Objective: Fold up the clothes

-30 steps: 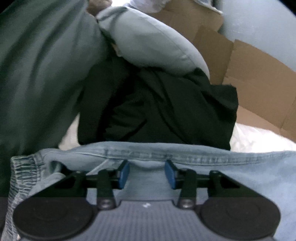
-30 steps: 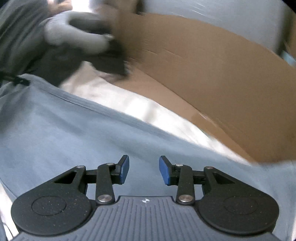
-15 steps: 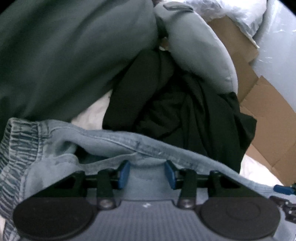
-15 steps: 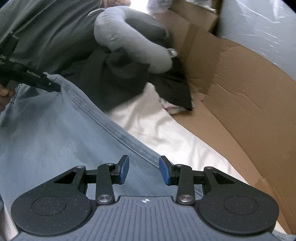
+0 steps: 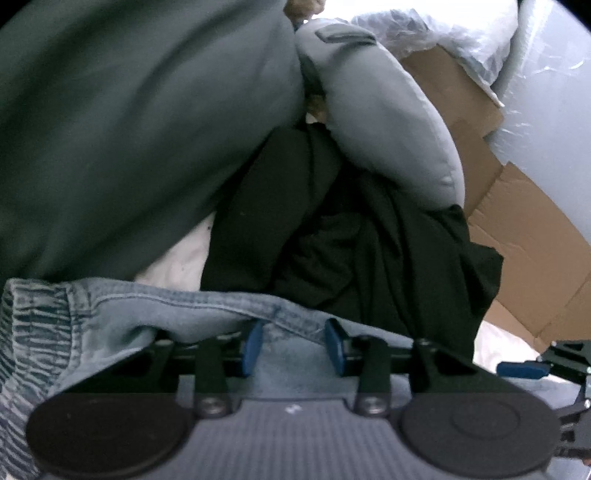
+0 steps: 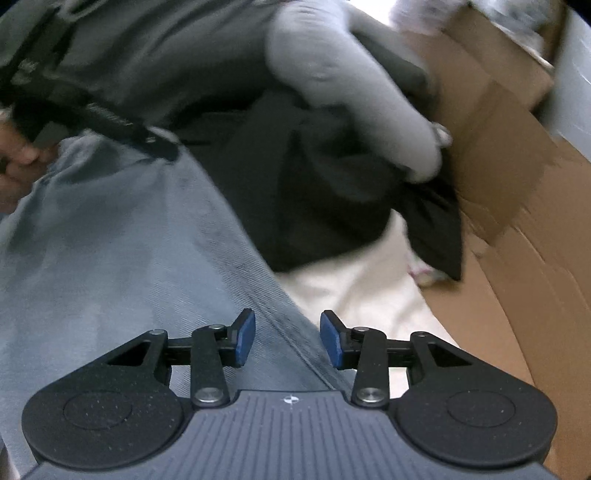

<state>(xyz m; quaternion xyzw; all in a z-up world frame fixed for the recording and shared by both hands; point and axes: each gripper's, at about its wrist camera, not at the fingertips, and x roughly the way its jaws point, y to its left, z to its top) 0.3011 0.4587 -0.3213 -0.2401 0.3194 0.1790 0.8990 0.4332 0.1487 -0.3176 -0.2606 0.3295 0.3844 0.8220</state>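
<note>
The folding has barely begun: the denim garment (image 5: 207, 310) lies spread on the white sheet (image 6: 354, 291), no crease made that I can see. The left gripper (image 5: 293, 343) has its jaws partway apart and just closing in, denim bunched between the pads near the elastic waistband (image 5: 29, 332); whether they pinch it I cannot tell. The right gripper (image 6: 288, 338) straddles the side seam, jaws just widening, pads clear of the cloth. Beyond wait a black garment (image 5: 369, 251), a grey pillow (image 5: 388, 118) and a dark green cloth (image 5: 129, 122). Flattened cardboard (image 6: 517, 206) lines the far edge, plastic-wrapped bedding (image 5: 443, 33) above it
</note>
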